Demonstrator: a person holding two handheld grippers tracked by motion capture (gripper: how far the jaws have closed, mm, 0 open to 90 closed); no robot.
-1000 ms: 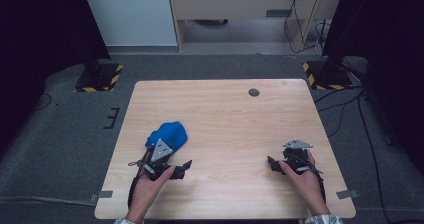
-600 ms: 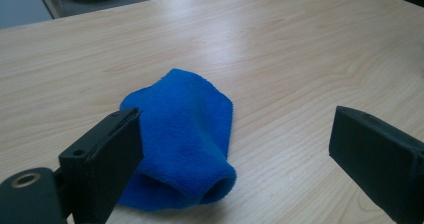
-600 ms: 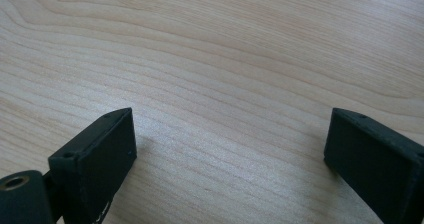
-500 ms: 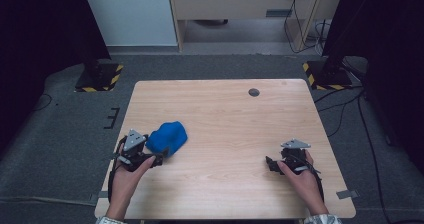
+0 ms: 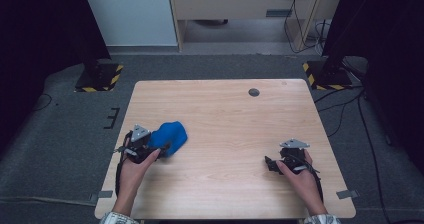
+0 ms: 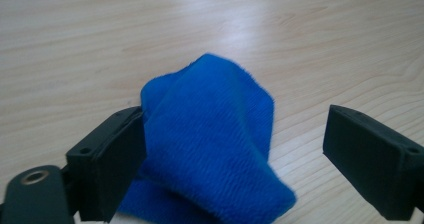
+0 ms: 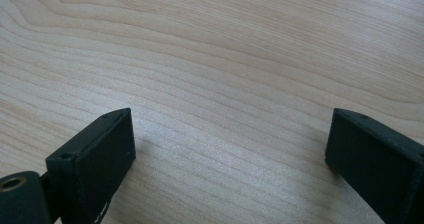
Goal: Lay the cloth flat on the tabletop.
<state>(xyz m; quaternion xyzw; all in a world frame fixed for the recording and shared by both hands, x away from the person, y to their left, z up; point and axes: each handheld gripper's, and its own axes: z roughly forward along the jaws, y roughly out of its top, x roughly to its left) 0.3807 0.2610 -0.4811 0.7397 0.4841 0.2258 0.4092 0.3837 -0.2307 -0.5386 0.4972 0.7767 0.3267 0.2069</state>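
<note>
Cloth [image 5: 169, 138], blue, fleecy, bunched in a loose heap on the left near part of the light wooden desk [image 5: 230, 114]. Left tool [image 5: 159, 150] at the cloth's near-left edge, jaws spread; in the left gripper view [image 6: 235, 159] the cloth lies between them, one jaw touching its side, the other apart from it. Right tool [image 5: 270, 164] low over bare wood at the near right, well apart from the cloth; jaws spread wide in the right gripper view [image 7: 230, 154], nothing between them.
</note>
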